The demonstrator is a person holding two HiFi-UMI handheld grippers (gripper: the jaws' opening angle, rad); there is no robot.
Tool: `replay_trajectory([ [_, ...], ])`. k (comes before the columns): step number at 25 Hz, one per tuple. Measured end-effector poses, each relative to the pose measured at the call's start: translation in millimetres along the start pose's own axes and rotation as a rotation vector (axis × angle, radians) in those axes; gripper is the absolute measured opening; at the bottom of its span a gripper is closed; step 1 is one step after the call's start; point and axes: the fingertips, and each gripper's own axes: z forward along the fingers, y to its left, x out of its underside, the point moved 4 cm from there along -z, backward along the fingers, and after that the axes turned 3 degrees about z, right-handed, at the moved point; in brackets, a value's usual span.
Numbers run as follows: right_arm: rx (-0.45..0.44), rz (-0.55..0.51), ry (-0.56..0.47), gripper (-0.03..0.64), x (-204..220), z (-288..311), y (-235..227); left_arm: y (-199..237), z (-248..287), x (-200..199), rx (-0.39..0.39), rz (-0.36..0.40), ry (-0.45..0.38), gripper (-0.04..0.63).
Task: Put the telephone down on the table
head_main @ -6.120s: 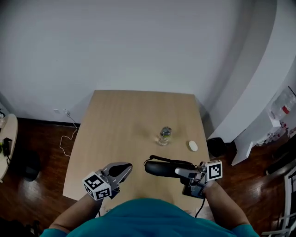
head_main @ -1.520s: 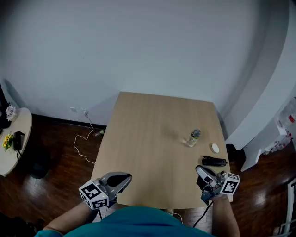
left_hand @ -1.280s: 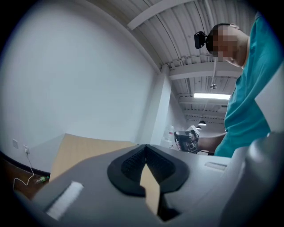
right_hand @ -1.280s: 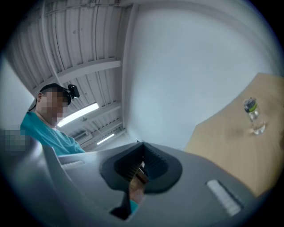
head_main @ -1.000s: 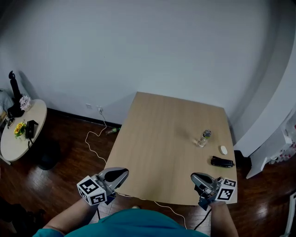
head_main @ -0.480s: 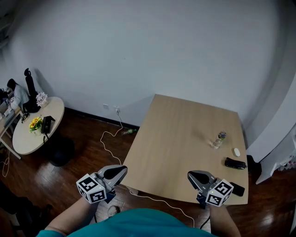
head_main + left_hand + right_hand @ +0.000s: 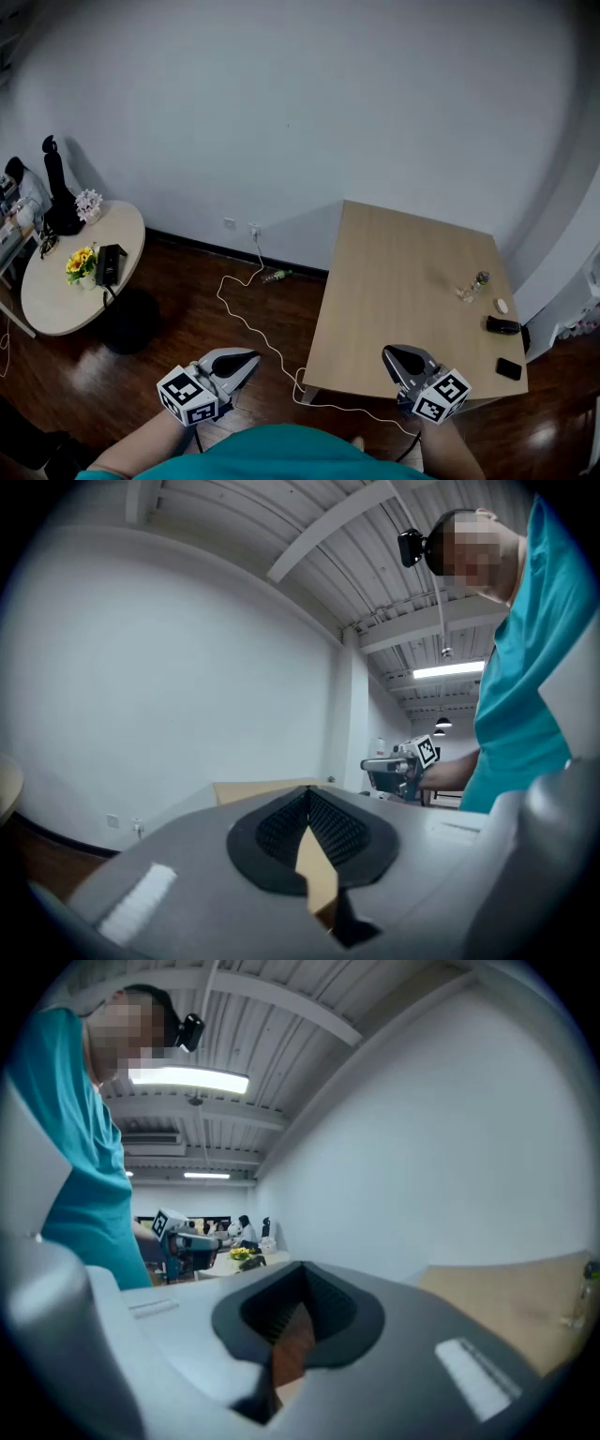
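While the telephone [image 7: 502, 325] lies on the surface [image 7: 394, 281], the left gripper [image 7: 246, 356] and right gripper [image 7: 390, 353] hold nothing. Their jaws are pressed together.

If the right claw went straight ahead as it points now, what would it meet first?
Likely the white wall: the right claw, shut and empty, points level over a corner of the table, with nothing standing in that line. Depth is unclear.
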Motion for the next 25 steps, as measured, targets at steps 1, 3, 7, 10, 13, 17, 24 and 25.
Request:
replay_trajectory([
  [1,0.006,0.014,-0.002,0.002,-2,9,12,10,-13,1,0.004,-0.009,0.006,0.005],
  [3,0.005,0.016,0.007,0.002,-5,22,36,24,-36,0,0.001,-0.040,0.003,0.005],
  [7,0.002,0.003,0.020,0.002,-8,31,64,36,-61,-8,-0.001,-0.046,-0.031,0.005],
  [10,-0.001,0.009,0.014,0.000,-6,30,74,30,-73,-11,-0.007,-0.045,-0.042,0.005],
  [13,-0.027,0.033,0.013,0.001,6,27,84,15,-91,-9,-0.027,-0.056,-0.025,0.005],
  [17,-0.068,0.044,0.023,0.002,21,32,99,0,-113,-7,-0.053,-0.066,-0.016,0.005],
  [24,-0.078,0.045,0.044,0.002,29,51,156,14,-168,-4,-0.048,-0.058,-0.041,0.005],
  [25,-0.065,0.038,0.043,0.000,27,56,166,21,-180,-2,-0.040,-0.059,-0.049,0.005],
])
